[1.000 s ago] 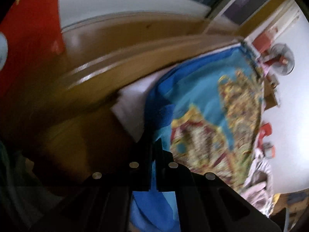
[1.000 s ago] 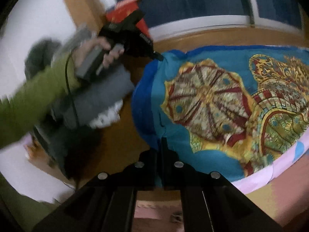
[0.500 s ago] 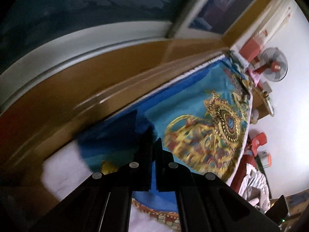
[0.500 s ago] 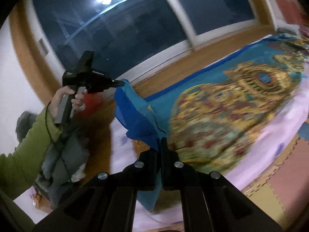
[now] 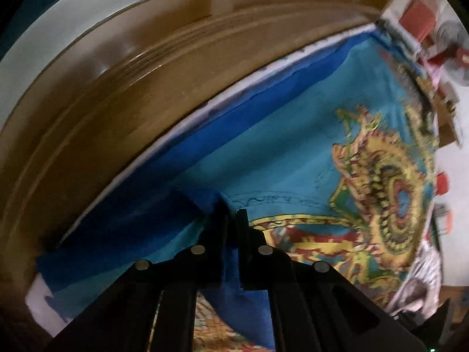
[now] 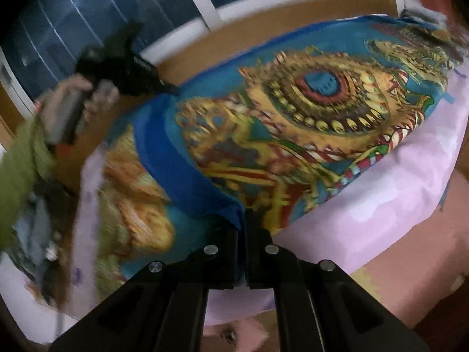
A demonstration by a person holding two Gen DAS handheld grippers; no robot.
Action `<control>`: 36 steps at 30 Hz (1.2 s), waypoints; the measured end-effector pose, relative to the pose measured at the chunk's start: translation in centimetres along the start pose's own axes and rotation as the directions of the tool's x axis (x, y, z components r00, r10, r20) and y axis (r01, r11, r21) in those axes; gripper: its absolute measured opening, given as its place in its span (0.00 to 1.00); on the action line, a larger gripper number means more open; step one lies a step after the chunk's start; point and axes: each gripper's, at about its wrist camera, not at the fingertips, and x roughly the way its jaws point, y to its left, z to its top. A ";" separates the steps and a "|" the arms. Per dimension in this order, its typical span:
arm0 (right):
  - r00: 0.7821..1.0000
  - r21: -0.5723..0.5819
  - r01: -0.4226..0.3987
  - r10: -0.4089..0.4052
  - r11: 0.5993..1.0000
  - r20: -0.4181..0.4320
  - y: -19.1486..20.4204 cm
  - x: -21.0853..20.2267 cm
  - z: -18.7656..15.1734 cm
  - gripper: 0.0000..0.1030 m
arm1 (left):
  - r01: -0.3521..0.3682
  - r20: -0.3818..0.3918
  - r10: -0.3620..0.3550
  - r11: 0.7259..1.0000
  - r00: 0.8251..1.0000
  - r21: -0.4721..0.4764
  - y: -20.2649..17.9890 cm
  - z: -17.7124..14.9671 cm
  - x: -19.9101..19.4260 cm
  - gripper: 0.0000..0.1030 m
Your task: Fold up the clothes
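Your left gripper [image 5: 231, 220] points steeply down, jaws opening slightly, the cloth [image 5: 293, 152] edge pinched between them. Your right gripper [image 6: 244, 220] tilts down too, clamped on a blue fold. Your left hand [image 6: 67, 102], in a green sleeve [image 6: 20, 170], grips its handle.

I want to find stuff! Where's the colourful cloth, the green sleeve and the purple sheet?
colourful cloth [image 6: 319, 82]: right wrist view, its round printed pattern.
green sleeve [image 6: 20, 173]: right wrist view, forearm part.
purple sheet [image 6: 390, 193]: right wrist view, bare edge beside the cloth.
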 end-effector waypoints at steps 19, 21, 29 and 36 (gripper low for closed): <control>0.999 -0.227 0.049 -0.042 0.973 0.035 7.3 -2.8 3.3 0.11 | 0.259 0.028 -0.263 0.962 0.964 0.086 -0.3 -2.3 -7.2 0.12; 1.000 -0.273 0.002 0.000 0.962 0.008 9.4 -1.2 3.7 0.11 | 0.279 0.071 -0.286 0.956 0.956 0.093 -0.1 -3.4 -8.6 0.12; 0.975 -0.448 -0.153 0.061 0.881 -0.212 13.9 6.6 5.1 0.11 | 0.309 0.249 -0.276 0.946 0.928 -0.103 4.5 -11.1 -9.8 0.17; 0.967 -0.478 -0.031 -0.094 0.878 -0.235 9.1 10.9 11.1 0.11 | 0.264 0.213 -0.207 0.921 0.955 -0.286 6.7 -15.9 -5.8 0.18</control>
